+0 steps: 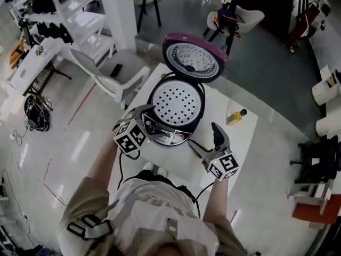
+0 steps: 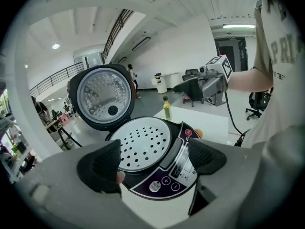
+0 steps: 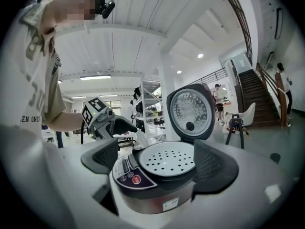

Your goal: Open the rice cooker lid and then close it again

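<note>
The rice cooker stands near the middle of the white worktop. Its lid is swung fully up and leans back behind the pot, so its silvery inner face shows. Inside the open pot lies a white perforated tray. The dark control panel faces the person.

The left gripper is at the cooker's front left corner, just beside the control panel. Its jaws stand wide apart and clamp nothing. In the left gripper view the panel and the tray's rim appear between the two dark pads, and neither pad presses on them. From the head view alone it is hard to say whether the near jaw brushes the cooker's shell; it seems to stay just clear.

The right gripper is held over the worktop to the cooker's front right, a little apart from it. Its jaws are also spread wide and hold nothing. The right gripper view frames the cooker's side between the pads without contact.

A small yellow bottle lies on the worktop to the right of the cooker, well apart from both grippers. A white chair stands on the floor beyond the worktop's left edge.
</note>
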A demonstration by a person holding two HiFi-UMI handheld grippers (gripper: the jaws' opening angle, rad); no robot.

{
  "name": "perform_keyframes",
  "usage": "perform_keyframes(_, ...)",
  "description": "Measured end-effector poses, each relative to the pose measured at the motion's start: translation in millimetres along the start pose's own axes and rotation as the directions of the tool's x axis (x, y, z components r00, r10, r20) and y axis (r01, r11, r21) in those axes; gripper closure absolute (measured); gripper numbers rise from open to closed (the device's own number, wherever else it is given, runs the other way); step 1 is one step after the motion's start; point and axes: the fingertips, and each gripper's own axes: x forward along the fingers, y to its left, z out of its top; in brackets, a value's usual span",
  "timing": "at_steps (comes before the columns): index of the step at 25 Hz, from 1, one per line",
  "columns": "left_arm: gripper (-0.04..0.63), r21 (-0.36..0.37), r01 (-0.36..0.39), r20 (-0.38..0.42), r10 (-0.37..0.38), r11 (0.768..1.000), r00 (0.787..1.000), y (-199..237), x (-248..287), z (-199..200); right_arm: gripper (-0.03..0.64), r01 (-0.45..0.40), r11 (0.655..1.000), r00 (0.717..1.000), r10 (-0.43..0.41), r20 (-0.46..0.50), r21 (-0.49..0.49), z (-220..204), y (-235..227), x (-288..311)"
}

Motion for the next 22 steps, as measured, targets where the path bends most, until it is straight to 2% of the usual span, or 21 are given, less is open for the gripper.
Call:
perform_keyframes(4, 0.140, -0.018, -0.026, 0.032, 0.027, 0.999, 0.999, 23, -4, 8, 0.147, 0.015, 0.999, 0.999, -0.014, 0.035, -0.031, 22, -22, -1)
perform_keyframes(8, 0.140, 0.012, -0.063, 0.031, 0.062, 0.998, 0.998, 55, -4, 12, 0.147, 0.032, 0.997, 0.999, -0.029, 0.043, -0.063, 40, -49, 6)
perform_keyframes(22, 0.138, 0.093, -0.068, 0.062, 0.063, 0.993, 0.996, 170, 7, 33, 0.147, 0.121, 0.985, 0.992, -0.116, 0.048, -0.123, 84, -124, 41)
